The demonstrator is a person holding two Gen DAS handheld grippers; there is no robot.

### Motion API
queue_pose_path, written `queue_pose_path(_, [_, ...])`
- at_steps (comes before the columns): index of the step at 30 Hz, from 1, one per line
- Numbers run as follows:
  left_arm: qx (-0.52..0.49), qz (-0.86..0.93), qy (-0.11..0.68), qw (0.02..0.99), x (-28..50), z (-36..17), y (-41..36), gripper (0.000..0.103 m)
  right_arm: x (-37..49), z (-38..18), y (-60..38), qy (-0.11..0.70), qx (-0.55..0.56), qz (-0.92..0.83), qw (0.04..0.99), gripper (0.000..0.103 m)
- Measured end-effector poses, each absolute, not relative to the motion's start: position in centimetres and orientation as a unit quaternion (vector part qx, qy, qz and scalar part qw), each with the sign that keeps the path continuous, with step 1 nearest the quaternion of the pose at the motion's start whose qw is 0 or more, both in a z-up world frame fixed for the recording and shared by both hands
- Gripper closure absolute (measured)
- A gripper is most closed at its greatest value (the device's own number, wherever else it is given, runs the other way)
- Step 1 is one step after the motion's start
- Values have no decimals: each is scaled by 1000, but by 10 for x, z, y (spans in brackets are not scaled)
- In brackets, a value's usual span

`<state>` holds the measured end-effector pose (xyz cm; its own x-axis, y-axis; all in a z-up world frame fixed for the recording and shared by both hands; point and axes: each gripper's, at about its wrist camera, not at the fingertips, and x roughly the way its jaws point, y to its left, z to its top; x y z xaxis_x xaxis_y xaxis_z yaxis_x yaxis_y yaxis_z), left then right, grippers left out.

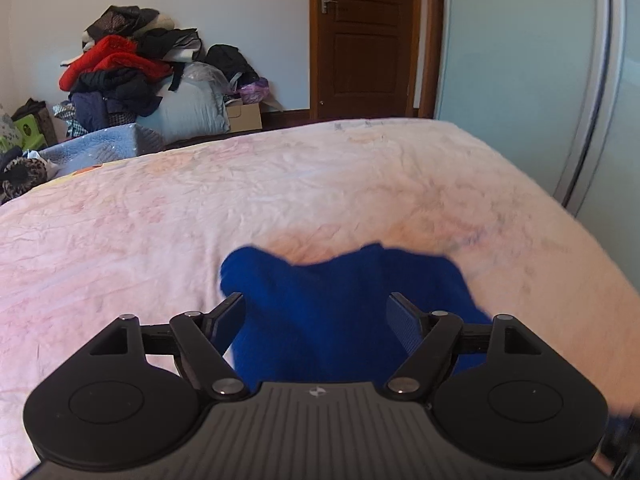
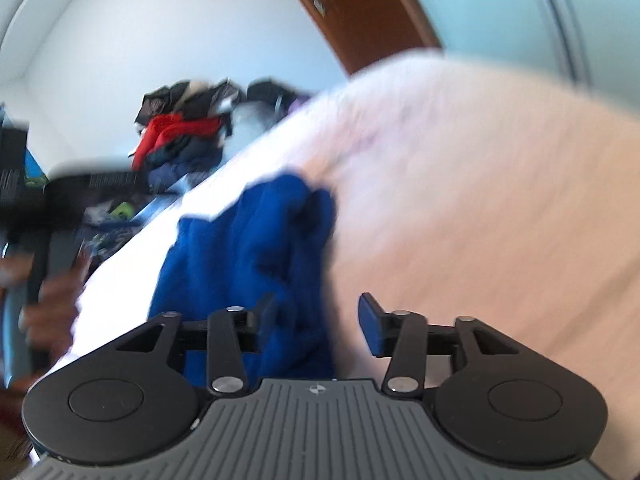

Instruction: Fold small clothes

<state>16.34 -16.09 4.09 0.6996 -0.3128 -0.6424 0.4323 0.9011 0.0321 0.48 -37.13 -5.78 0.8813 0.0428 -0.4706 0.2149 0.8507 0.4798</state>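
Note:
A bright blue small garment (image 1: 340,280) lies bunched on the pale pink bedspread (image 1: 160,220). My left gripper (image 1: 316,300) is open wide just over its near part; the cloth shows between the fingers, but neither pad presses on it. In the blurred right wrist view the same blue garment (image 2: 248,240) lies crumpled on the bedspread (image 2: 480,200). My right gripper (image 2: 317,304) is open over its near edge, with cloth beside the left finger (image 2: 266,312) and the right finger (image 2: 370,320) clear of it. A hand (image 2: 52,308) with the other gripper is smeared at the far left.
Against the far wall beyond the bed is a heap of clothes (image 1: 132,76), with a cardboard box (image 1: 244,116) beside it. A light blue quilt (image 1: 100,148) lies at the bed's far left corner. A brown door (image 1: 360,40) and a pale sliding wardrobe (image 1: 520,60) stand behind.

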Motion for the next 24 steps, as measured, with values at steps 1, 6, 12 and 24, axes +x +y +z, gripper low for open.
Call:
queue_pose_path(1, [99, -203, 331, 916, 156, 36, -158, 26, 14, -51, -372, 236, 255, -39, 937, 55])
queue_pose_path(6, [131, -207, 331, 911, 125, 13, -148, 26, 82, -34, -363, 258, 179, 13, 949, 55])
queue_pose_path(12, [165, -206, 354, 897, 119, -11, -141, 26, 142, -35, -350, 325, 108, 16, 940, 48])
queue_pose_path(24, [126, -183, 342, 913, 146, 2, -136, 25, 233, -18, -341, 313, 37, 134, 939, 48])
